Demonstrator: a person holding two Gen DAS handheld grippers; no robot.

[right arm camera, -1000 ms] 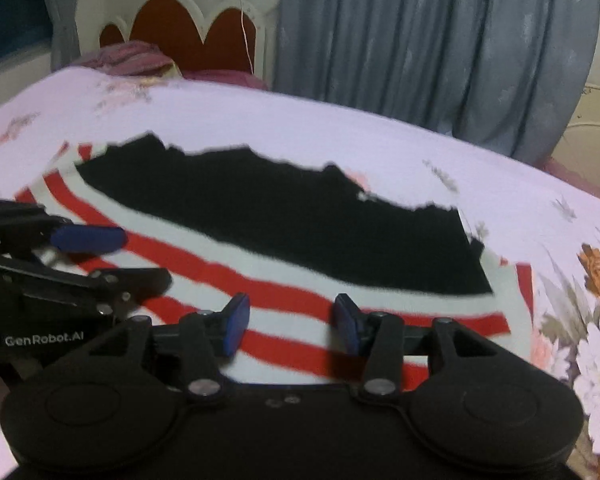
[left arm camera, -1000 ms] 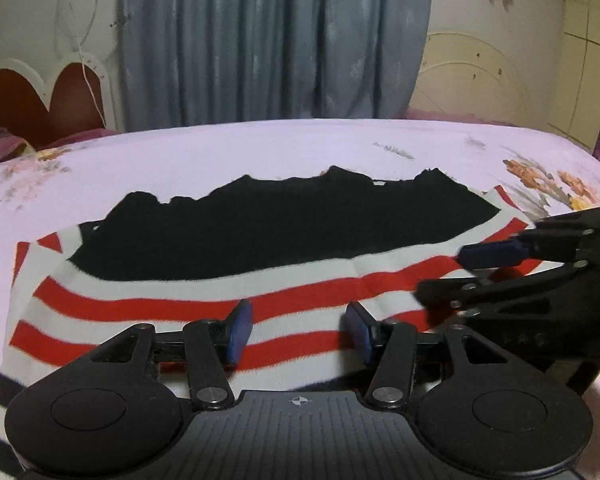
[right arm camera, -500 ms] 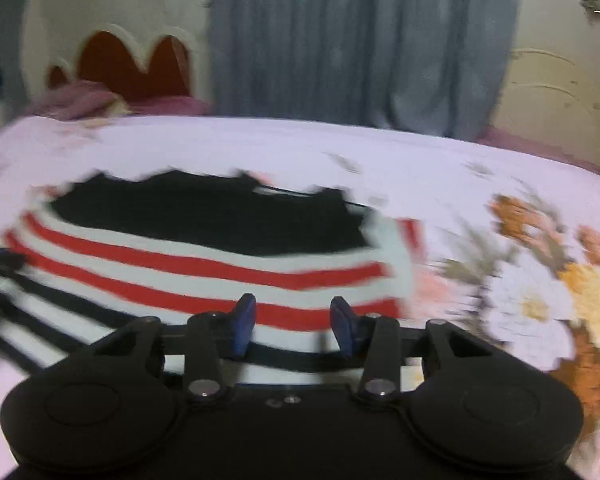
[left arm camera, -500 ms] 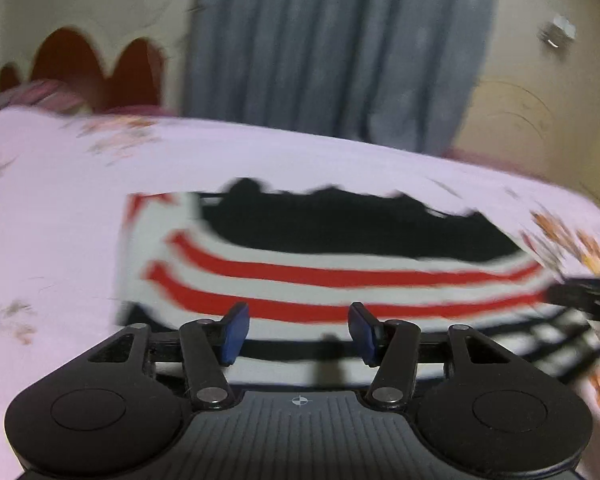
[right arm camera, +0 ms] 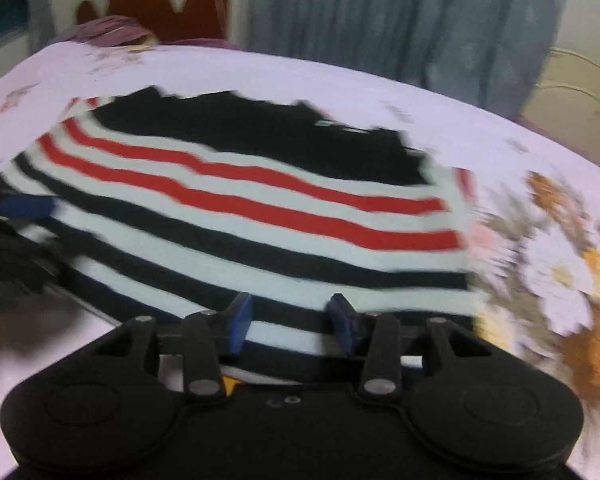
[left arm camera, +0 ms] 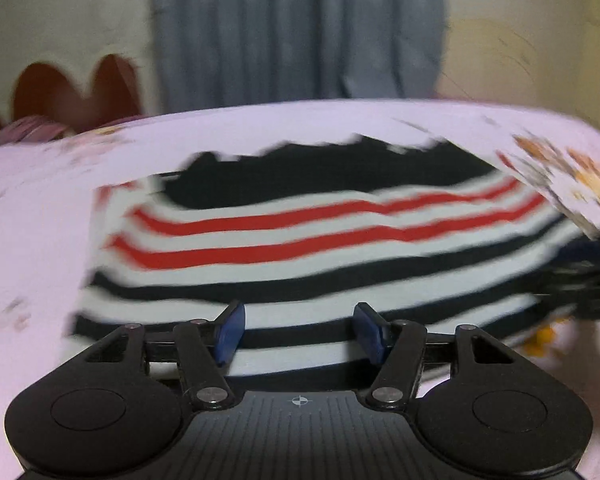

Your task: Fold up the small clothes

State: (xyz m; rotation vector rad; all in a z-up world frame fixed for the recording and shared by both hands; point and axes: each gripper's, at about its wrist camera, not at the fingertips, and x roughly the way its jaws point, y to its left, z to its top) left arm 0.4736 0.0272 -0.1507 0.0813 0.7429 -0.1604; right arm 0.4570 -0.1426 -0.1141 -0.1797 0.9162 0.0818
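A small striped garment (left arm camera: 300, 240) lies flat on the bed, black at the far end, then red-and-white stripes, then black-and-white stripes toward me. It also shows in the right wrist view (right arm camera: 260, 216). My left gripper (left arm camera: 300, 334) is open above the garment's near edge. My right gripper (right arm camera: 290, 326) is open above the near edge too. The right gripper shows at the right edge of the left wrist view (left arm camera: 592, 276), and the left gripper at the left edge of the right wrist view (right arm camera: 20, 216). Both views are motion-blurred.
The bed has a pink flowered sheet (left arm camera: 40, 220) with big flower prints at the right (right arm camera: 560, 264). A red scalloped headboard (right arm camera: 160, 4) and pillows stand at the far left. Grey curtains (left arm camera: 300, 32) hang behind the bed.
Both grippers have pulled back toward the near edge, so the black-and-white stripes now show. The grippers have moved apart from each other. Both stay open.
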